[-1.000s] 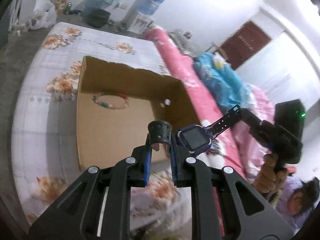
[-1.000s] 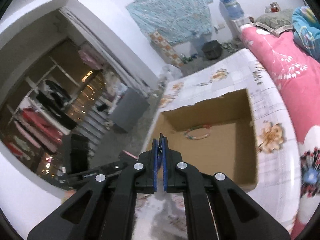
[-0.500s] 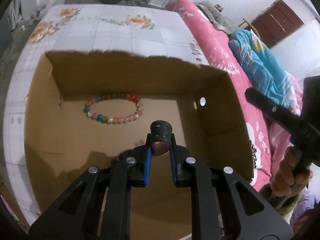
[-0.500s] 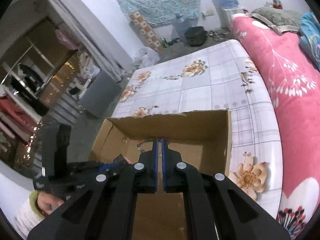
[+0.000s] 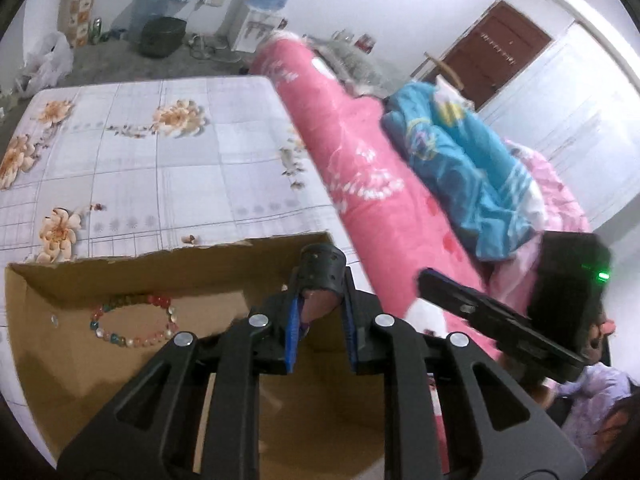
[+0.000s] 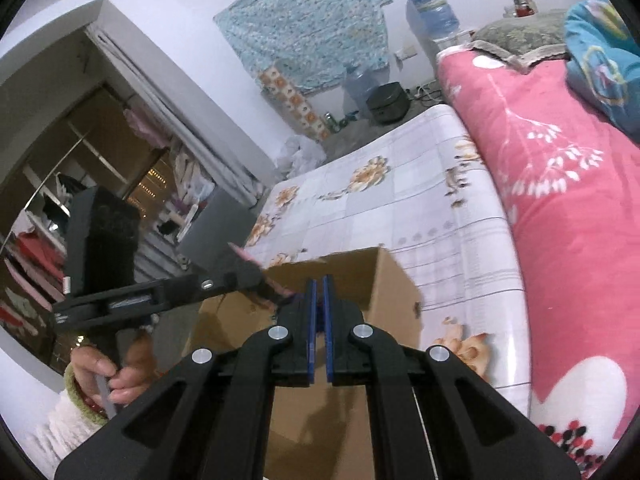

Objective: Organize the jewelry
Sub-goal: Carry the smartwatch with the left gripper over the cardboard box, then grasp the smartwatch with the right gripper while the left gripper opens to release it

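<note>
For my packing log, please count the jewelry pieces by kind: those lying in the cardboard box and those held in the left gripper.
beaded bracelet, in the cardboard box: 1
black perforated band, in the left gripper: 1
Total: 2

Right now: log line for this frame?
left gripper: shut on black strap, over cardboard box | right gripper: shut, contents unclear | bead bracelet: in box

Brown cardboard box (image 5: 120, 280); beaded bracelet (image 5: 134, 322) in red, green, pink and white; black perforated strap (image 5: 322, 272); black tongs (image 5: 320, 336) with blue pads (image 5: 292, 336); white grid-patterned bed sheet (image 5: 160, 160) with orange flowers; pink quilt (image 5: 360, 184) with white sprigs; blue blanket (image 5: 460, 168).
</note>
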`<move>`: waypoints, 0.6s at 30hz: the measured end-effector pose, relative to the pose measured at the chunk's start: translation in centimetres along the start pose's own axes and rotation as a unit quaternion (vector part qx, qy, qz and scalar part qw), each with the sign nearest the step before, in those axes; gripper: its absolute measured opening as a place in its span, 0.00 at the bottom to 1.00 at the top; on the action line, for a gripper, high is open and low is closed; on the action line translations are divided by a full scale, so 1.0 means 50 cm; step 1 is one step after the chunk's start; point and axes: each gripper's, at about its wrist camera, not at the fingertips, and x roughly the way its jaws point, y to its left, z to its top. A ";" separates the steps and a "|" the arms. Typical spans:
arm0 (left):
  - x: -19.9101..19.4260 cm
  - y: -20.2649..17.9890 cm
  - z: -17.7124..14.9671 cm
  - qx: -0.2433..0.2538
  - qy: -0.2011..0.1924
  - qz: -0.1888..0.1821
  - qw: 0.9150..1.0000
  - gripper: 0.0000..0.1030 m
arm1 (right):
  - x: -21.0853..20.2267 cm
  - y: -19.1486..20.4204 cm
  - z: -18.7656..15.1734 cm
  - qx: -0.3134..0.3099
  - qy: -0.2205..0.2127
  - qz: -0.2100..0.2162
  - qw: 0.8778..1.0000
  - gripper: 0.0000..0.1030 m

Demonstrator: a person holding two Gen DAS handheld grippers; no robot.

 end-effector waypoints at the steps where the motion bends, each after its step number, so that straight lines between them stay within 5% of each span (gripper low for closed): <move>1: 0.024 0.014 0.000 -0.011 0.012 0.002 1.000 0.18 | -0.001 -0.008 0.000 0.002 0.000 -0.002 1.000 0.04; 7: 0.103 0.099 -0.006 -0.056 0.054 0.047 0.996 0.18 | 0.009 -0.052 -0.005 0.018 0.006 -0.005 1.000 0.04; 11: 0.099 0.136 -0.002 -0.082 0.039 0.056 0.994 0.18 | 0.018 -0.063 -0.005 0.018 0.005 -0.006 1.000 0.04; 18: 0.053 0.084 0.005 -0.062 0.019 0.030 0.997 0.16 | 0.024 -0.038 -0.012 -0.003 0.010 0.007 1.000 0.05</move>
